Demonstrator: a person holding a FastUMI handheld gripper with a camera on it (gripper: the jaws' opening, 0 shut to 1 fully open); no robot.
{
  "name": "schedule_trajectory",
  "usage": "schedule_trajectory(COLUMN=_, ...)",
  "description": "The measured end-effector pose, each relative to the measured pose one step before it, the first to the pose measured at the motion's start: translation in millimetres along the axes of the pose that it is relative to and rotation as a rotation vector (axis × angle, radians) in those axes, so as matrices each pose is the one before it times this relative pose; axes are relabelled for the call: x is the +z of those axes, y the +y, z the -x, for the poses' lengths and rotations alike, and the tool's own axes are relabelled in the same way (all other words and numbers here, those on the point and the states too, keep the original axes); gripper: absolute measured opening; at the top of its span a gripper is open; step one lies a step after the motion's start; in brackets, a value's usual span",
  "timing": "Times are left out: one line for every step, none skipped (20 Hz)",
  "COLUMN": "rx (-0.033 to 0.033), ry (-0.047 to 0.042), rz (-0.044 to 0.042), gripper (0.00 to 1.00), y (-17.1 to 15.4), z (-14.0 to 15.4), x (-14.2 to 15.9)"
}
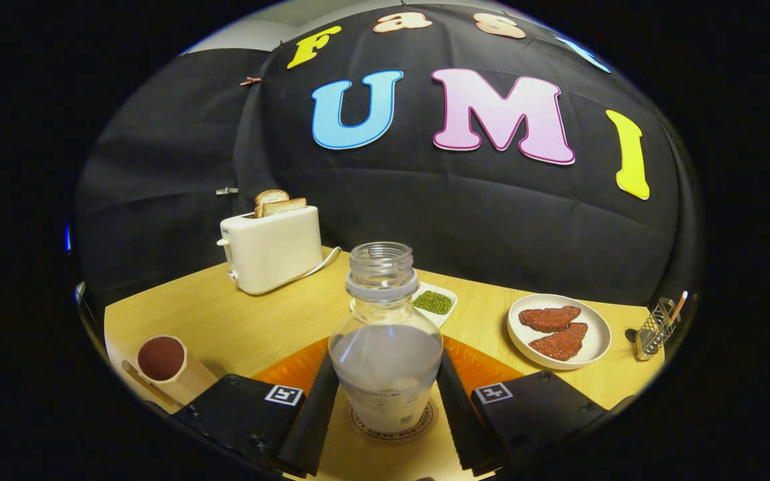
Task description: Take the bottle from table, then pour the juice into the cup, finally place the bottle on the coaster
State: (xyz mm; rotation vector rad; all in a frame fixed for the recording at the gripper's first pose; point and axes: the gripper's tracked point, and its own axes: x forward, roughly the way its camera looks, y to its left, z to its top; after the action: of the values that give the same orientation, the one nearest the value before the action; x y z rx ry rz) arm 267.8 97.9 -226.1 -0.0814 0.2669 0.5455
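- Bottom centre of the frame, the gripper [385,401] has its two fingers either side of the bottle [386,354], one finger [315,414] against the left flank, the other against the right, so it looks pinched on the bottle's lower body.
- The bottle stands upright, clear glass, cap off, mouth open, pale cloudy juice filling roughly the lower half.
- Under the bottle's base sits a round coaster [393,431] with a ring of lettering, its rim peeking out in front; the bottle is right on it.
- Behind the fingers and bottle, an orange mat [478,364] spreads across the wooden table [238,327], showing on both sides of the bottle.
- Lower left of the frame, well off to the side of the left finger, there's the cup [166,364], pale walls, dark reddish-brown inside, tilted by the lens.
- Just behind the bottle's shoulder, to its right, a small white dish [435,304] holds green beans.
- Right of centre, a round white plate [559,331] carries two reddish-brown pieces of meat.
- Far right edge, a small wire holder [656,327] with utensils standing in it.
- Upper left on the table, farthest back, a cream toaster [271,250] with two slices of toast [278,202] poking up, its cord trailing toward the centre.
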Motion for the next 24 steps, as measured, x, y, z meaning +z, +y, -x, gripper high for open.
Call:
schedule_trajectory(rx=-0.00247, ry=0.00515, rz=0.00375, gripper=0.78, y=-0.69, z=-0.15, x=-1.33)
schedule_trajectory(rx=-0.00161, ry=0.00449, rz=0.00196, gripper=0.78, y=-1.26, z=-0.28, x=-1.4)
schedule_trajectory(rx=0.0045, ry=0.00191, rz=-0.00271, gripper=0.79, y=0.89, z=0.02, x=-0.46)
schedule_trajectory(rx=0.00232, ry=0.00217, rz=-0.00319, gripper=0.8, y=1.53, z=0.39, x=0.63)
schedule_trajectory(rx=0.00084, ry=0.00178, rz=0.00335, gripper=0.86, y=0.96, z=0.77, x=-0.02)
schedule_trajectory(rx=-0.00908, ry=0.00654, rz=0.014, gripper=0.92, y=-0.05, z=5.37, x=-1.44)
schedule_trajectory(rx=-0.00131, ry=0.00488, rz=0.01432, gripper=1.0, y=0.85, z=2.32, x=-1.84)
schedule_trajectory(rx=0.00038, ry=0.00006, rz=0.01359, gripper=0.99, y=2.08, z=5.01, x=-1.35)
schedule_trajectory(rx=-0.00902, ry=-0.00061, rz=0.01444, gripper=0.99, y=-0.82, z=5.96, x=-2.46)
schedule_trajectory(rx=-0.00783, ry=0.00334, rz=0.01272, gripper=0.99, y=-0.92, z=4.32, x=-2.69)
schedule_trajectory(rx=-0.00466, ry=0.01058, rz=0.01395, gripper=0.98, y=0.65, z=6.38, x=-3.88)
schedule_trajectory(rx=-0.00563, ry=0.00992, rz=0.01429, gripper=0.98, y=-0.25, z=5.52, x=-1.73)
schedule_trajectory(rx=-0.00956, ry=0.00215, rz=0.00607, gripper=0.98, y=-2.33, z=10.13, x=0.66)
schedule_trajectory(rx=-0.00805, ry=-0.00444, rz=-0.00301, gripper=0.98, y=-2.45, z=10.08, x=4.47)
schedule_trajectory(rx=-0.00747, ry=-0.01095, rz=-0.00037, gripper=0.98, y=-1.52, z=8.48, x=5.51)
schedule_trajectory(rx=-0.01374, ry=-0.01552, rz=0.00547, gripper=0.98, y=-3.17, z=10.72, x=9.39)
schedule_trajectory(rx=-0.02045, ry=-0.0269, rz=0.0106, gripper=0.98, y=-3.81, z=13.27, x=12.94)
schedule_trajectory(rx=-0.02424, ry=-0.02154, rz=0.00569, gripper=0.98, y=-5.99, z=13.57, x=14.02)
schedule_trajectory(rx=-0.02505, ry=-0.01646, rz=0.00121, gripper=0.98, y=-6.75, z=13.36, x=12.61)
schedule_trajectory(rx=-0.02746, ry=-0.01205, rz=-0.00136, gripper=0.98, y=-5.26, z=14.79, x=10.94)
schedule_trajectory(rx=-0.0254, ry=-0.01246, rz=-0.0023, gripper=0.98, y=-6.06, z=16.14, x=10.37)
schedule_trajectory(rx=-0.03093, ry=-0.00283, rz=-0.0008, gripper=0.98, y=-7.38, z=16.54, x=10.93)
schedule_trajectory(rx=-0.03267, ry=-0.00126, rz=-0.00972, gripper=0.98, y=-8.79, z=18.94, x=8.97)
schedule_trajectory(rx=-0.0263, ry=-0.00693, rz=-0.01924, gripper=0.98, y=-6.41, z=19.03, x=10.64)
